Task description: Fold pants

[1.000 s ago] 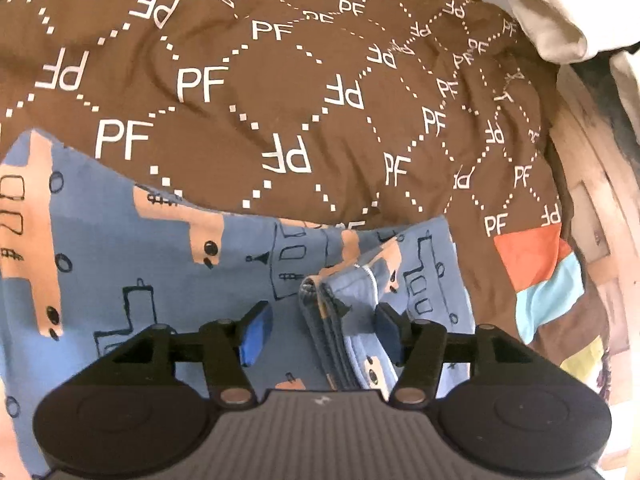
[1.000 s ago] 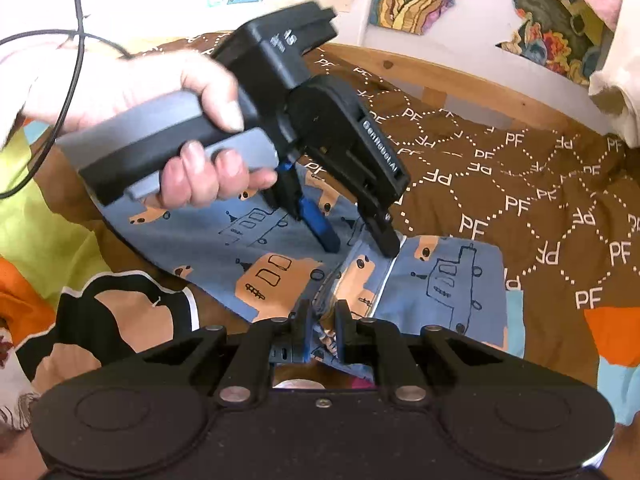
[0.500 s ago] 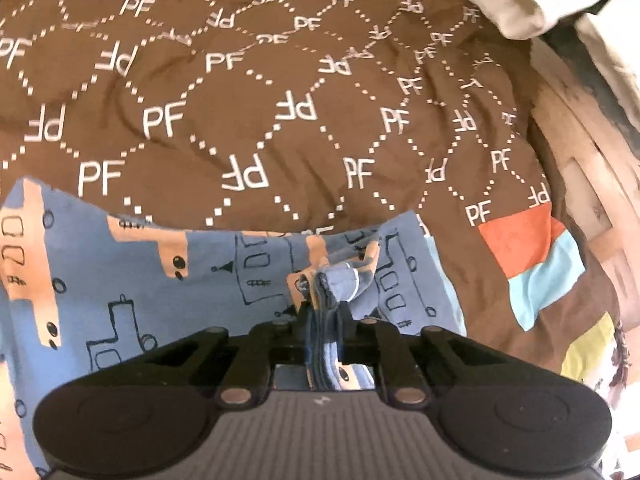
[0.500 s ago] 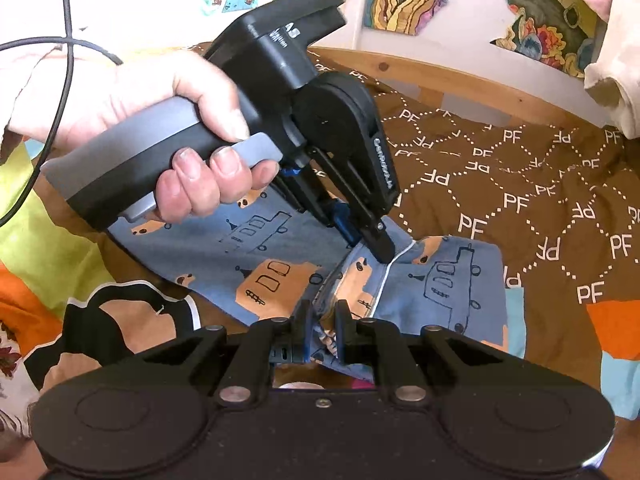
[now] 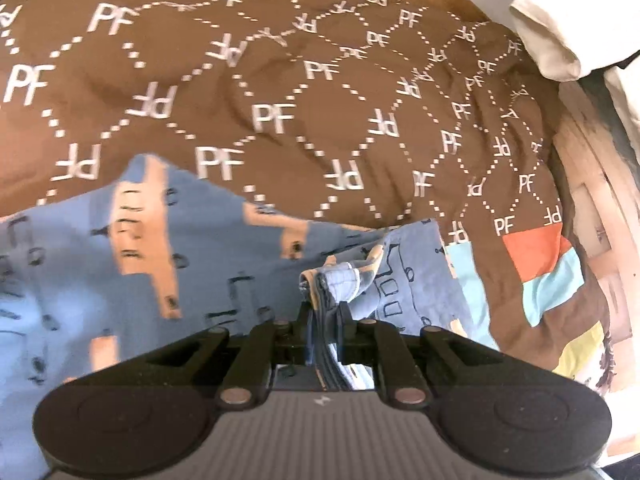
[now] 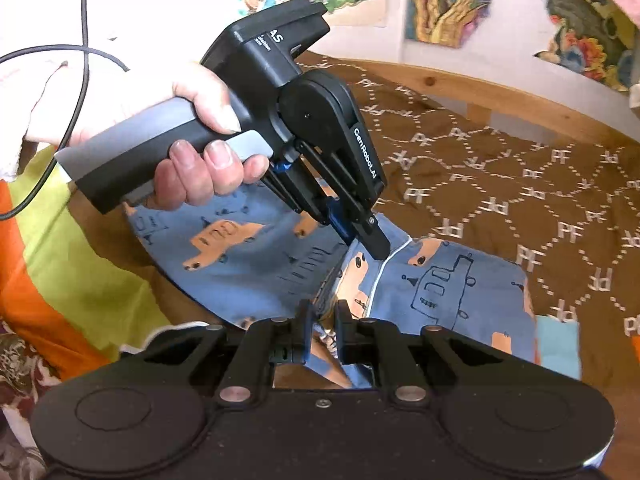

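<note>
Blue pants (image 5: 200,264) printed with orange trucks lie on a brown bedspread. My left gripper (image 5: 323,316) is shut on a bunched, layered edge of the pants (image 5: 336,280), which rises between its fingers. From the right wrist view the same left gripper (image 6: 370,240) reaches down onto the pants (image 6: 448,292), held by a person's hand (image 6: 200,160). My right gripper (image 6: 321,312) is shut on another fold of the pants near the bottom of that view.
The brown bedspread (image 5: 280,80) with white PF lettering covers the bed. A wooden bed frame (image 6: 480,92) runs behind it, with posters on the wall. A cream cloth (image 5: 560,40) lies at the far right. Green and orange patchwork fabric (image 6: 80,264) lies to the left.
The left gripper has gone from open around the bunched pants edge to shut on it, then lifted slightly with the fabric. The right gripper stayed shut on its fold.
</note>
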